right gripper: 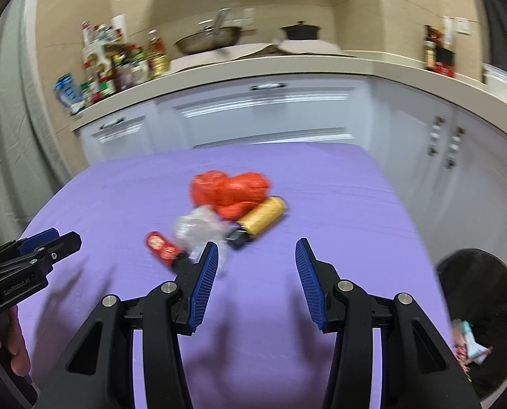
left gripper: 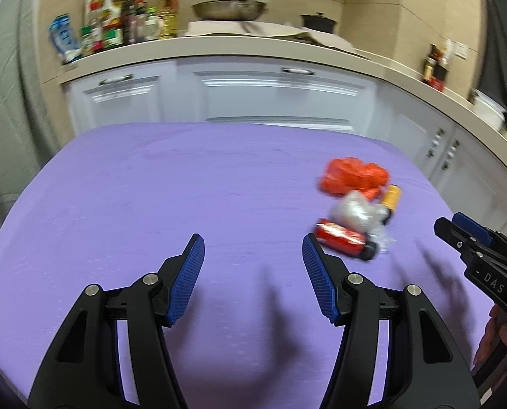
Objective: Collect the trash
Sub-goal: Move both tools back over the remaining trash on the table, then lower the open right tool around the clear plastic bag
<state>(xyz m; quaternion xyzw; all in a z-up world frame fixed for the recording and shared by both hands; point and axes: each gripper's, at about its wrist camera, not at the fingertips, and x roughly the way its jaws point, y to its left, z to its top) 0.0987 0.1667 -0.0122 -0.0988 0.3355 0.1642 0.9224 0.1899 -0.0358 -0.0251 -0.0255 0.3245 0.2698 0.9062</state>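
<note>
Right gripper (right gripper: 256, 279): jaws apart, nothing between them. Left gripper (left gripper: 253, 279): jaws apart, likewise bare.

Trash cluster on purple table (right gripper: 321, 187), ahead and slightly left of the right gripper, which is nearer:
- one red bottle (right gripper: 163, 248), long axis diagonal
- one yellow bottle (right gripper: 262, 220)
- one clear wrapper (right gripper: 198, 226)
- one red bag (right gripper: 231, 191)

Bin (right gripper: 481, 306): one, off the table's right.

Quick count, purple table (right gripper: 287, 358): one red crumpled bag (right gripper: 231, 189), one clear plastic wad (right gripper: 198, 226), two bottles lying down, one red (right gripper: 161, 248), one yellow (right gripper: 262, 220). One black bin (right gripper: 481, 323) at table's right, couple wrappers inside. Back counter (left gripper: 253, 47): one wok (left gripper: 227, 8), one black pot (left gripper: 318, 22), bottle bunch too blurry to count.
</note>
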